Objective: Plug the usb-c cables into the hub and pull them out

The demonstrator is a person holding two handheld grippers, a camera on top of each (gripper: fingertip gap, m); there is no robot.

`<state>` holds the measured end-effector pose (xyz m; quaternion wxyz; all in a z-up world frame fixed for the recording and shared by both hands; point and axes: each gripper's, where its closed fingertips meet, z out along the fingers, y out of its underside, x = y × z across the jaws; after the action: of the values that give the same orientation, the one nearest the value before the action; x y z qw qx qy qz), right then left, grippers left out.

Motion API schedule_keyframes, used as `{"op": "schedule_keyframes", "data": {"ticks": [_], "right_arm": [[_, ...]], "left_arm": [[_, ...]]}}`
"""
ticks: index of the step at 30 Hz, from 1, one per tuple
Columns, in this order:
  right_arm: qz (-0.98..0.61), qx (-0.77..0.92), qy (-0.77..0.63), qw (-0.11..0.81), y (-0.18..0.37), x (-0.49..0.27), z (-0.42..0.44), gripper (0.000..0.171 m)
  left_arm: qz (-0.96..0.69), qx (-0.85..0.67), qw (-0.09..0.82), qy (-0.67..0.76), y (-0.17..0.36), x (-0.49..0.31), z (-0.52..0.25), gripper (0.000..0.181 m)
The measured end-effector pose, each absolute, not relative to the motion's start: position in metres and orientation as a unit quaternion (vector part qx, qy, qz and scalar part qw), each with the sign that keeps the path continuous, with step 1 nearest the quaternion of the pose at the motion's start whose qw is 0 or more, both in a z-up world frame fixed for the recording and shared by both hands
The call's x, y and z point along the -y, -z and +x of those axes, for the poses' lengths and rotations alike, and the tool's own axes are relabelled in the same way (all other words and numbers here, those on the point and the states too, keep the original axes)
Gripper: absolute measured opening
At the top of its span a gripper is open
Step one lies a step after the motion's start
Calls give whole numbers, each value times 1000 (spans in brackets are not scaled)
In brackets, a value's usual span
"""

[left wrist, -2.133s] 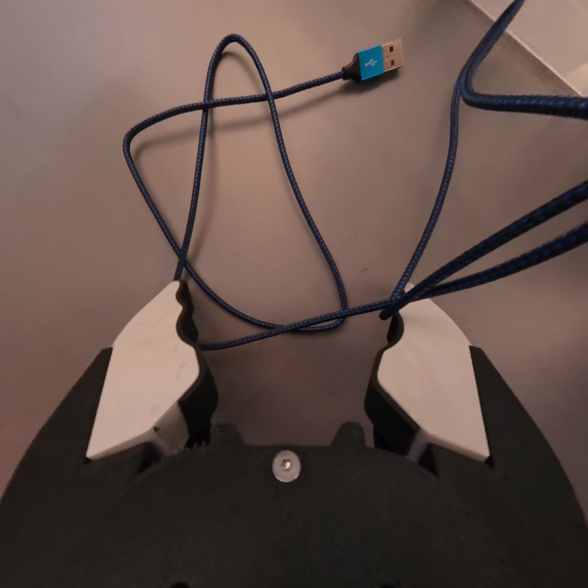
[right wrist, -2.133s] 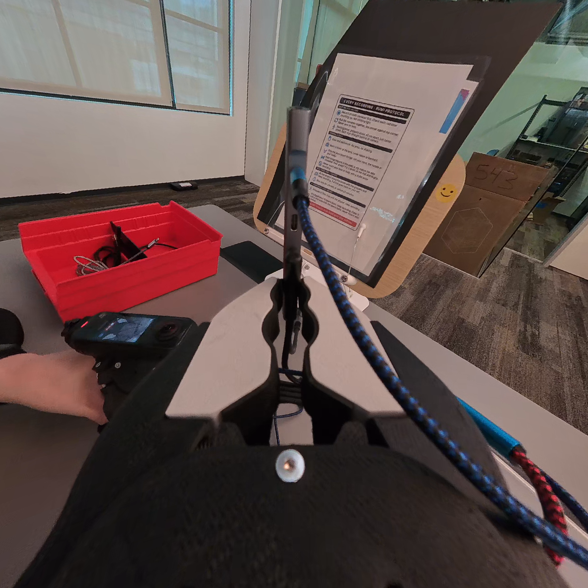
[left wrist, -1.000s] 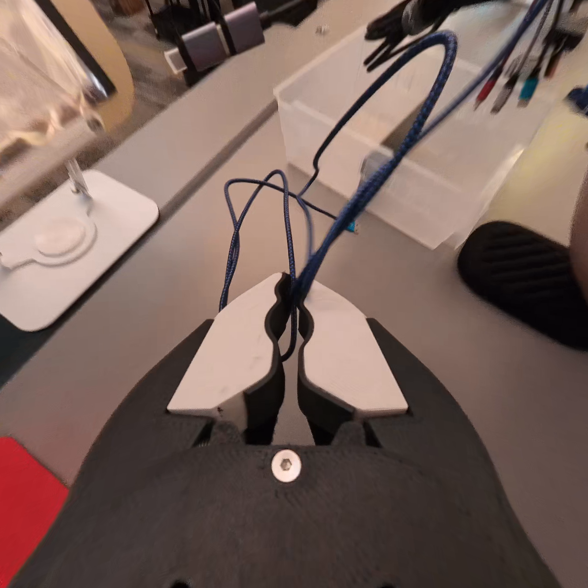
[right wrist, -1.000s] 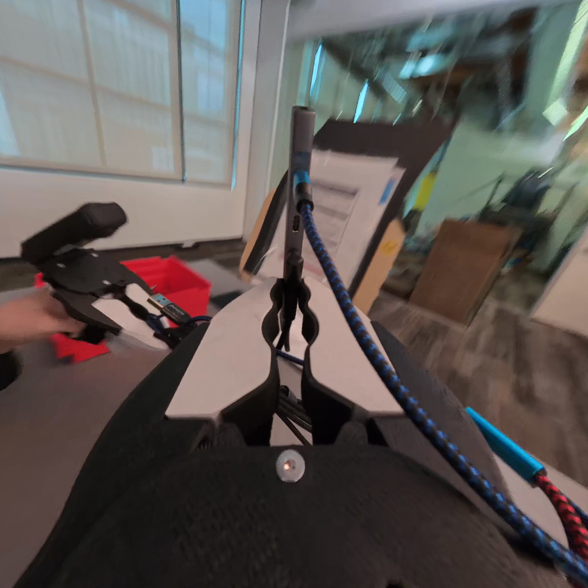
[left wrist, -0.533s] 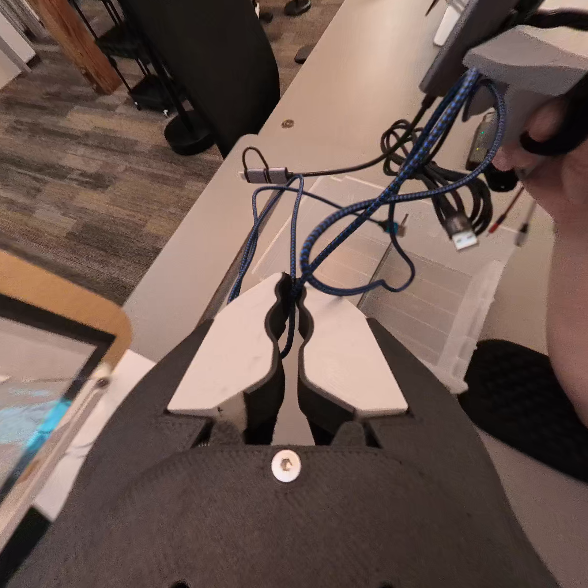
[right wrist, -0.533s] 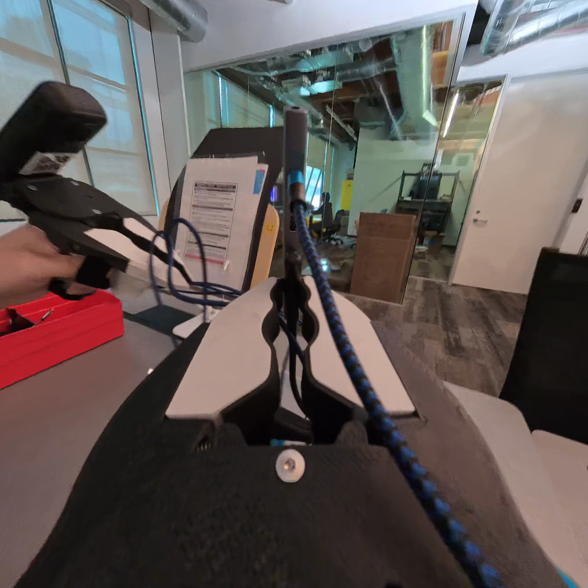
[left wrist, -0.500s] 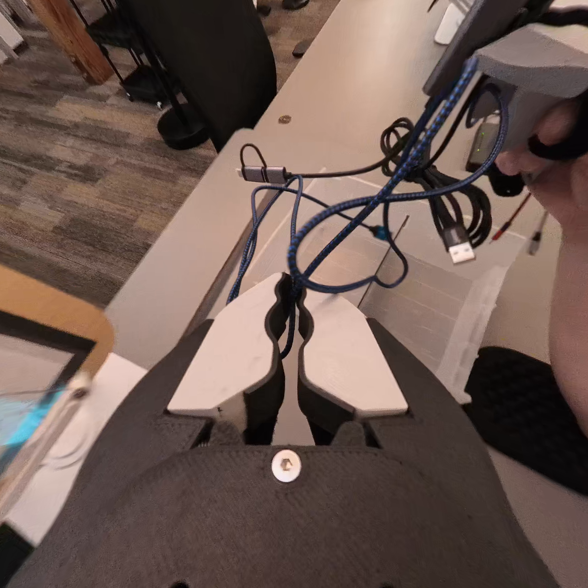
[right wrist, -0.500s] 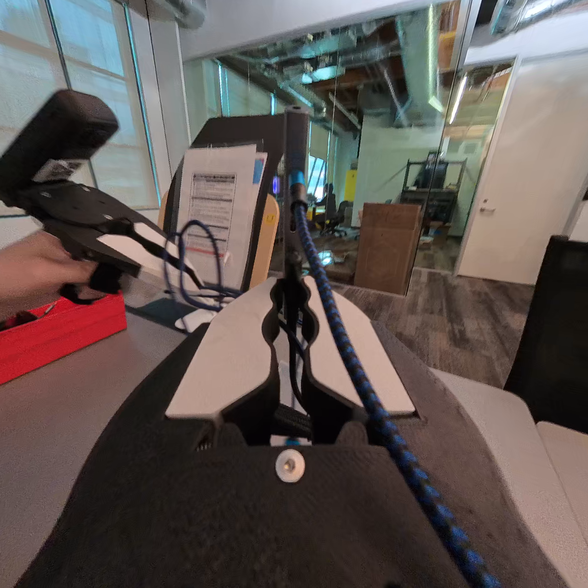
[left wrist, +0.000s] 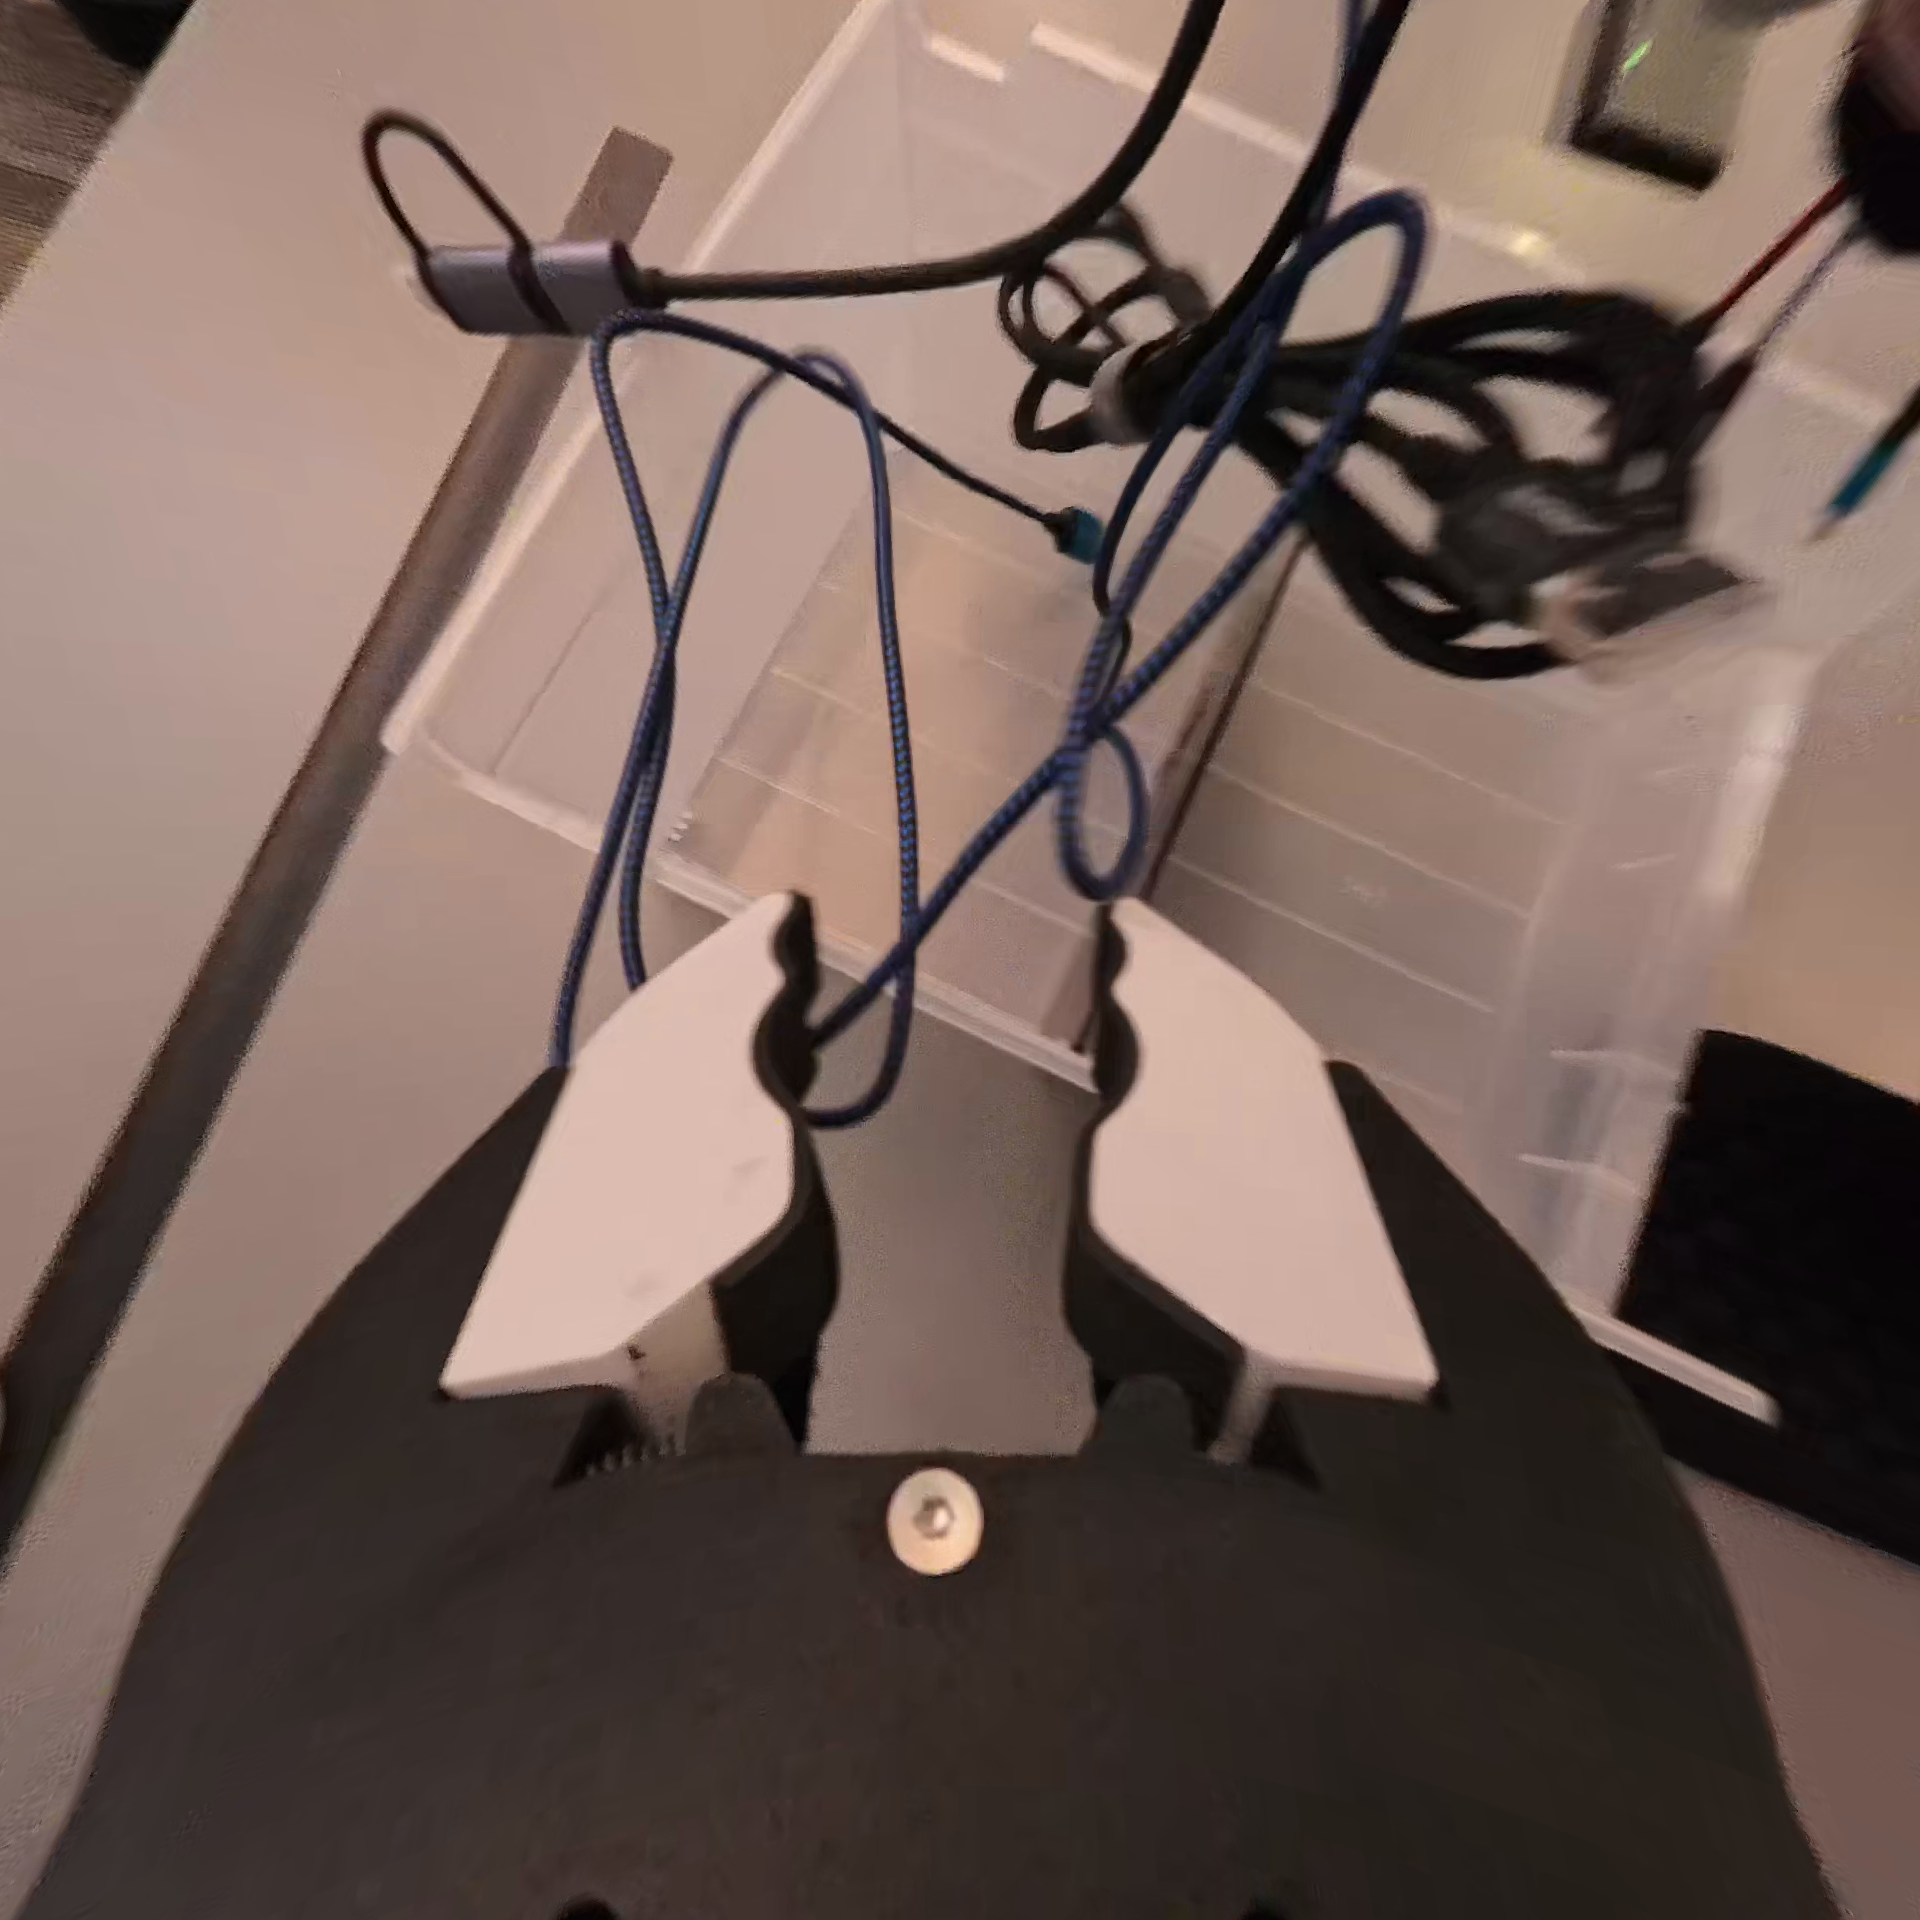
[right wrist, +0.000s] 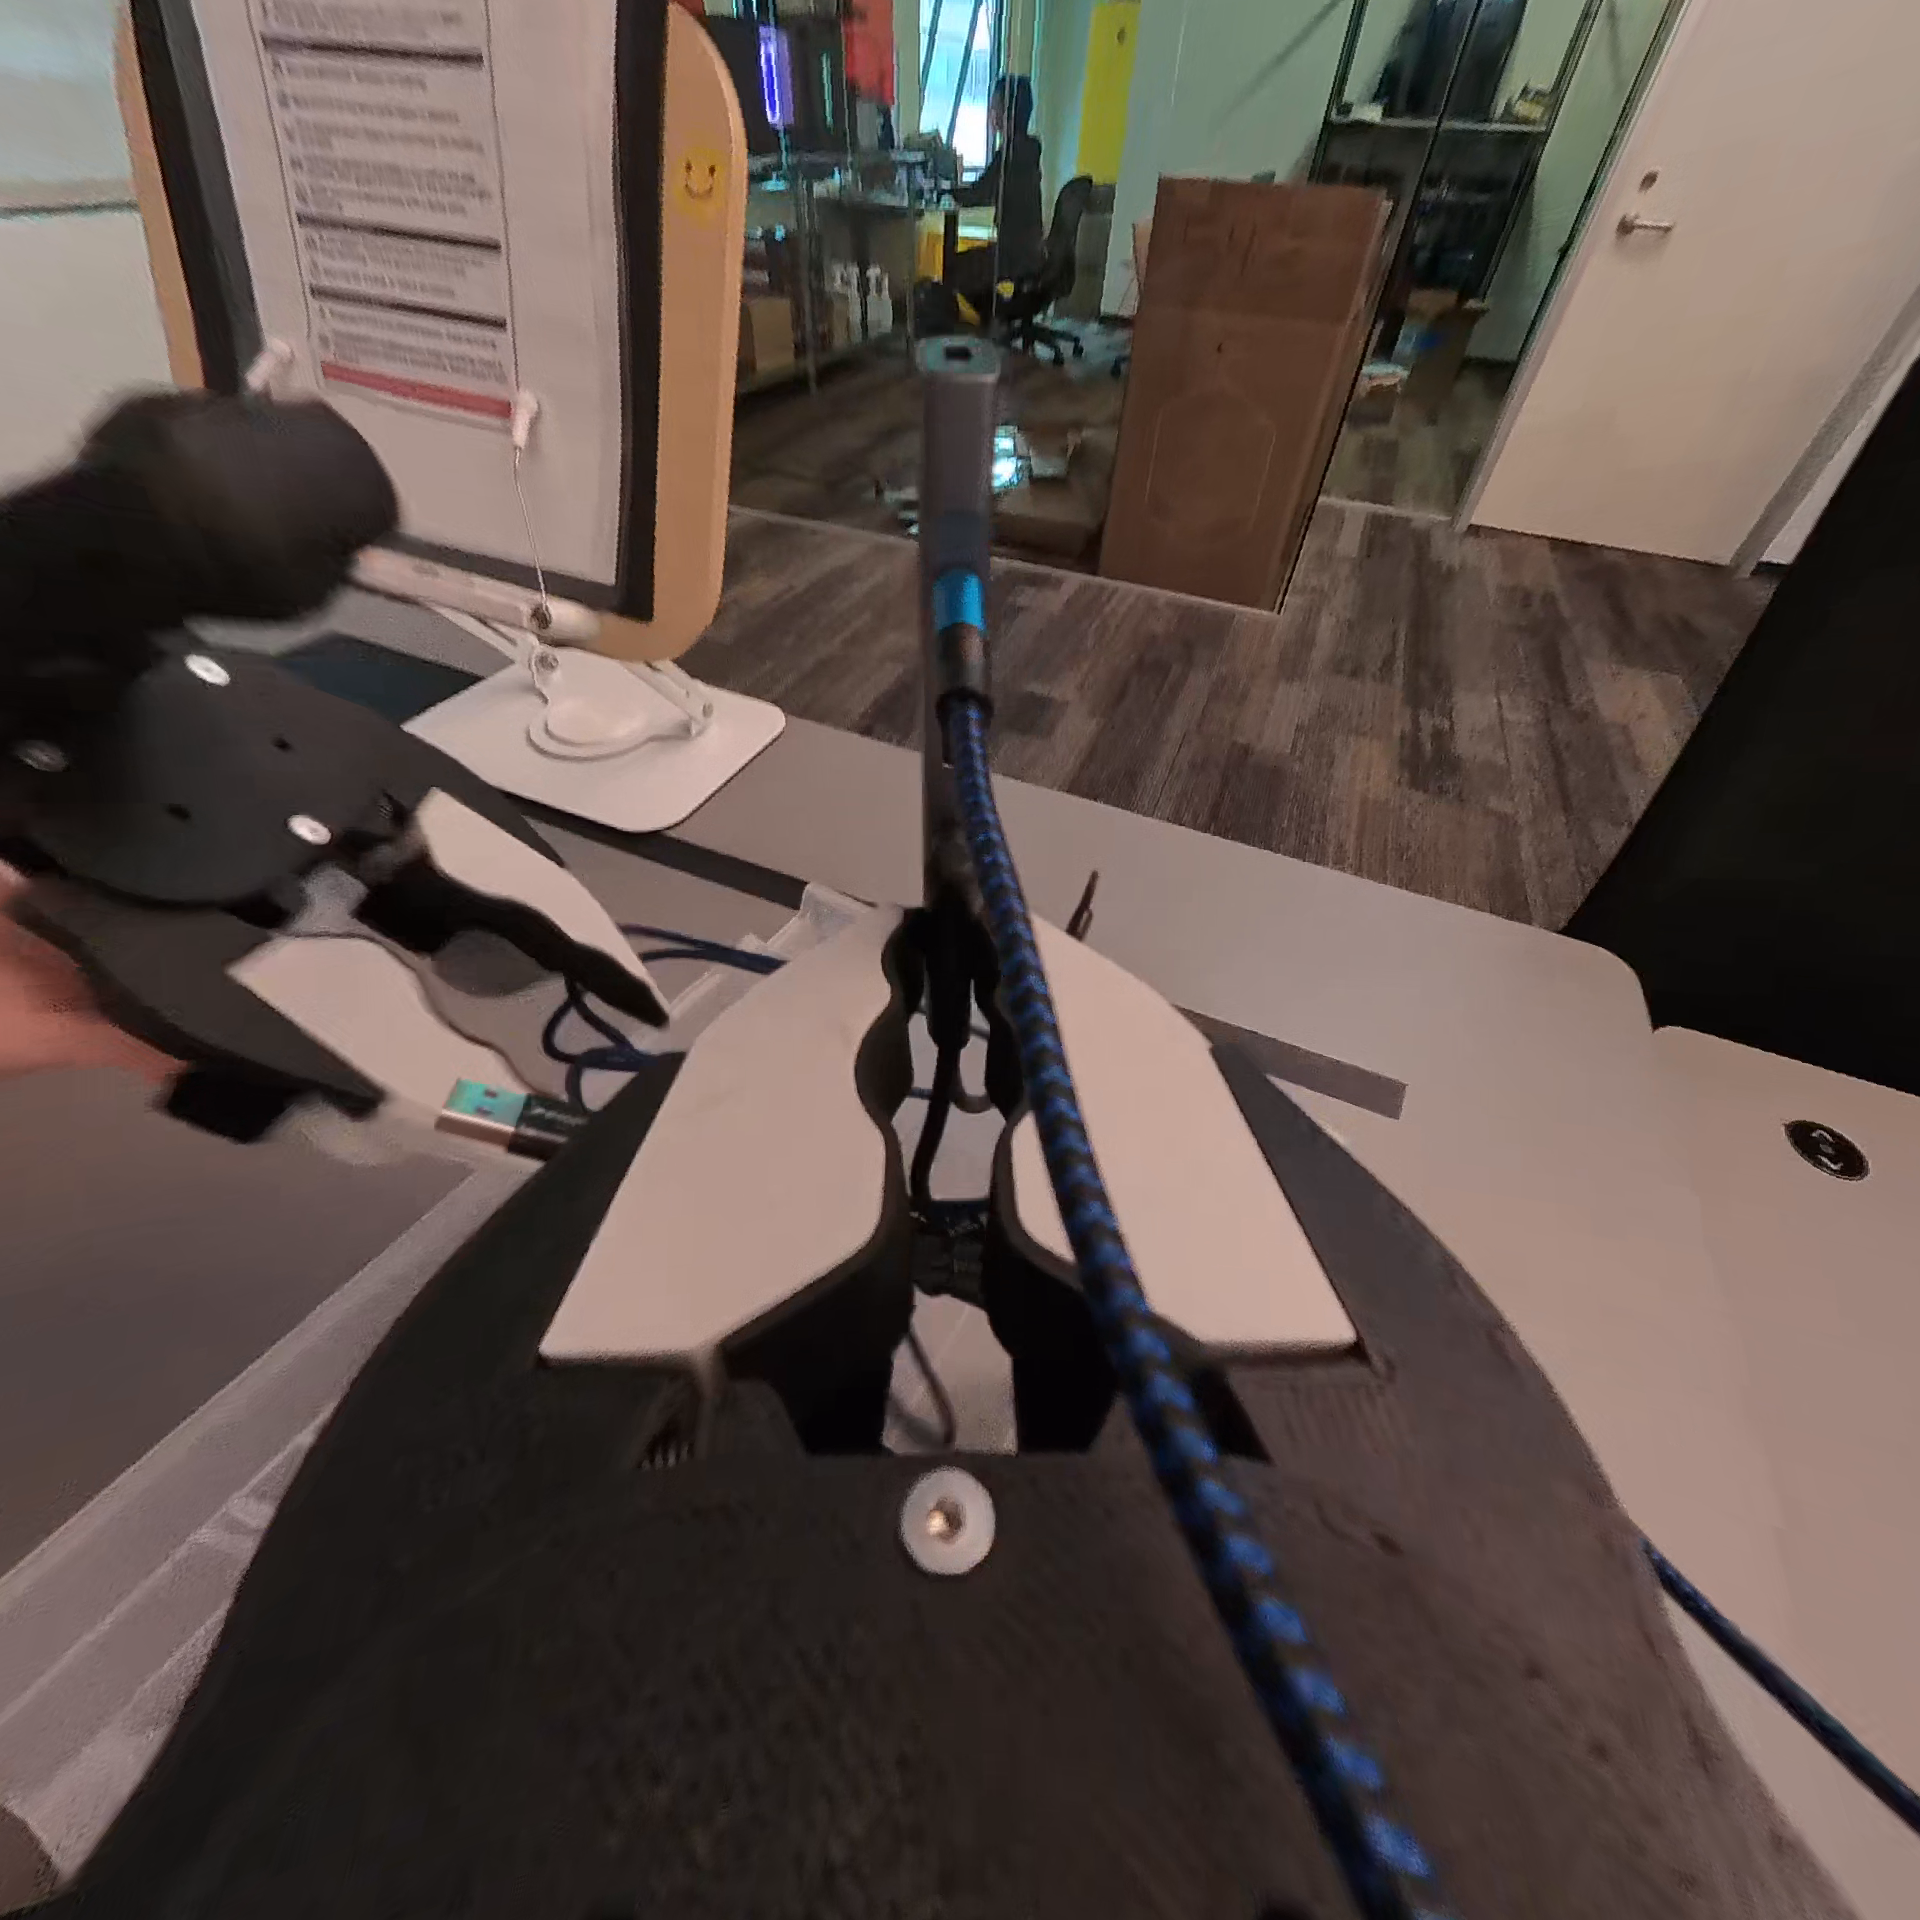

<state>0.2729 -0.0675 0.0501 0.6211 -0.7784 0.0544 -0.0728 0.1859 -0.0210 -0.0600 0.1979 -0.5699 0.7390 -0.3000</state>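
Note:
My left gripper (left wrist: 951, 935) is open above a clear plastic bin (left wrist: 1351, 810). A thin blue braided cable (left wrist: 894, 727) hangs in loops between its jaws and rests loosely against the left finger (left wrist: 665, 1143). Its blue plug (left wrist: 1081, 530) dangles over the bin. My right gripper (right wrist: 940, 925) is shut on the lower end of a slim grey hub (right wrist: 954, 468), which stands upright. A thick blue braided cable (right wrist: 1091, 1195) is plugged into the hub's side through a blue connector (right wrist: 956, 613). The left gripper also shows at the left of the right wrist view (right wrist: 416, 935).
A black cable bundle (left wrist: 1455, 468) and a grey adapter plug (left wrist: 530, 281) hang over the bin. A USB-A plug (right wrist: 488, 1112) dangles near my right gripper. A paper-covered screen on a white stand (right wrist: 613, 727) is at the back left. A black pad (left wrist: 1766, 1247) lies right of the bin. The left gripper's tips are roughly 15 centimeters from the right gripper's.
My left gripper has opened and let go of the thin blue cable, and has moved closer over the bin. My right gripper has tilted lower, still holding the hub.

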Motion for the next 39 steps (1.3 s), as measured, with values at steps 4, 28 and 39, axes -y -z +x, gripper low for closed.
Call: {"op": "schedule_keyframes", "data": {"ticks": [4, 28, 39], "right_arm": [[-803, -33, 81, 590, -40, 63, 267, 10], [-944, 328, -5, -33, 89, 44, 243, 11], [-965, 230, 44, -118, 147, 77, 270, 11]], "left_arm": [[-581, -700, 207, 360, 39, 13, 155, 75], [-526, -656, 245, 482, -53, 1, 51, 56], [-520, -663, 248, 479, -63, 7, 40, 55]]}}
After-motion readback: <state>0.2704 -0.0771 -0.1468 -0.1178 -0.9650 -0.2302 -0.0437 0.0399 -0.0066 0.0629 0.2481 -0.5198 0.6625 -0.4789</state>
